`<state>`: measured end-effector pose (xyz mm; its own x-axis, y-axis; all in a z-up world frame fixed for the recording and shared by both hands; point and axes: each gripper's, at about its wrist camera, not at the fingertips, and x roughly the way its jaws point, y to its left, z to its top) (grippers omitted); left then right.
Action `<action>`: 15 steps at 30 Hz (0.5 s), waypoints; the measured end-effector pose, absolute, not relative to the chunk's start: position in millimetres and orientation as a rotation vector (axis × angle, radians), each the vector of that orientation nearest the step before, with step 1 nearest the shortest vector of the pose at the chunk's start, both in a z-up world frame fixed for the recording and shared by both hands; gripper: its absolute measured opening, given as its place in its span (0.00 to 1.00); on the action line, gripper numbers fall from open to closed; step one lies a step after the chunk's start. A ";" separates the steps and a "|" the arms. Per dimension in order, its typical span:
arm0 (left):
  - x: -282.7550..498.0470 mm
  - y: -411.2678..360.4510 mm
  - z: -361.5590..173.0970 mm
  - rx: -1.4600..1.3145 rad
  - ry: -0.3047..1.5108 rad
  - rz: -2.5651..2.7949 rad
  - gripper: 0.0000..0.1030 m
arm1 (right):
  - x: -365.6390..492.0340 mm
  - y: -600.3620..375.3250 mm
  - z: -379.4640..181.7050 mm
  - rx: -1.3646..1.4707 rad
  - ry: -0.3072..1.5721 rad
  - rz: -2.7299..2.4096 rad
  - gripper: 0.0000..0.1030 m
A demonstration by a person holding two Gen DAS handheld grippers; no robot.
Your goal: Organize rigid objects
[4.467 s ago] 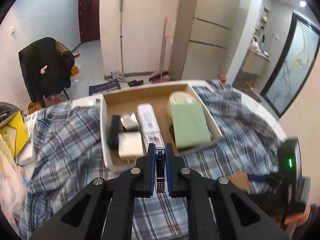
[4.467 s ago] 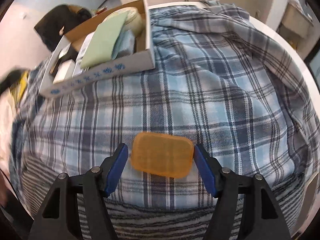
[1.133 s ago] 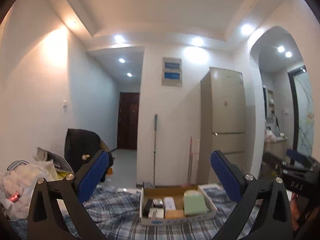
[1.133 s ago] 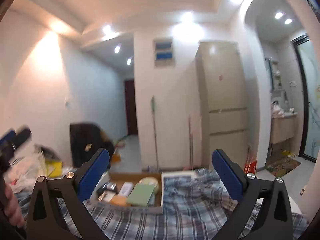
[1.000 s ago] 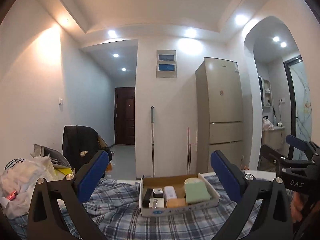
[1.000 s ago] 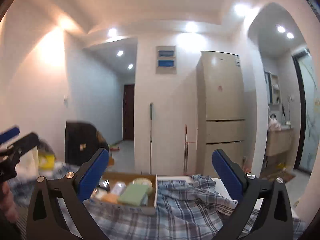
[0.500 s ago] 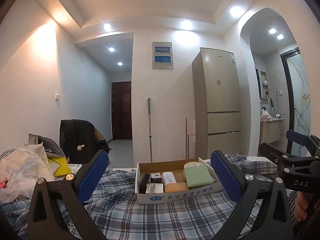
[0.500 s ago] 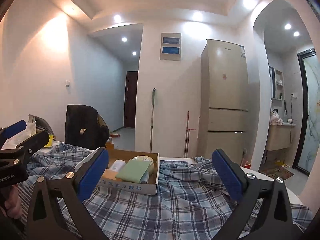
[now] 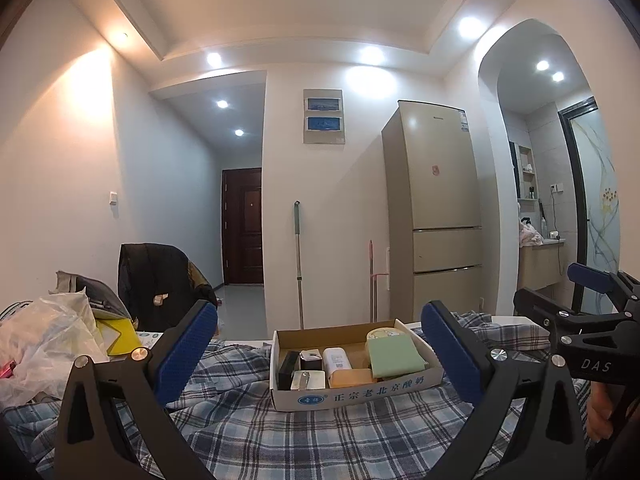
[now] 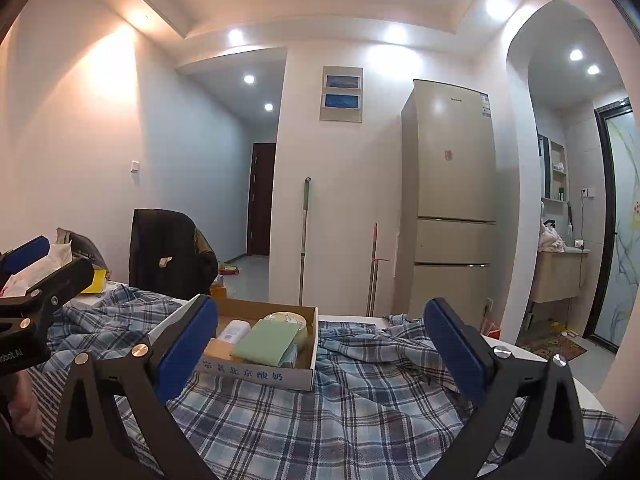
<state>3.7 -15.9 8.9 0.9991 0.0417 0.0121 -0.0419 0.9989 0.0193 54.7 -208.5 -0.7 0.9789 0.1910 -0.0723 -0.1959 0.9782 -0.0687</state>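
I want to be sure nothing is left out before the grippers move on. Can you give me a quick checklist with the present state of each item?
1. Left gripper empty, fingers apart: ok.
2. Right gripper empty, fingers apart: ok.
3. Orange block in the box: ok, it lies at the front beside the white items.
4. Green pad in the box: ok, it rests on top at the right side.
5. Loose items on the plaid cloth near the box: none seen, ok.
6. Cloth under the grippers and behind the box: cannot tell, hidden.
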 end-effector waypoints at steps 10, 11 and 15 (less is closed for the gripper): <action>2.9 -13.0 7.5 0.023 -0.013 0.046 1.00 | 60.4 -212.6 0.7 -0.059 0.095 0.188 1.00; 1.6 -13.1 7.4 0.024 -0.016 0.047 1.00 | 60.2 -212.3 0.6 -0.060 0.095 0.188 1.00; -2.0 -15.5 7.2 0.033 -0.024 0.056 1.00 | 60.0 -211.5 0.5 -0.063 0.092 0.187 1.00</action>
<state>-2.0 -15.5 7.2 0.9981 0.0556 0.0249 -0.0564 0.9979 0.0322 60.0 -211.5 0.5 0.9783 0.1825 -0.0975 -0.1883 0.9807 -0.0535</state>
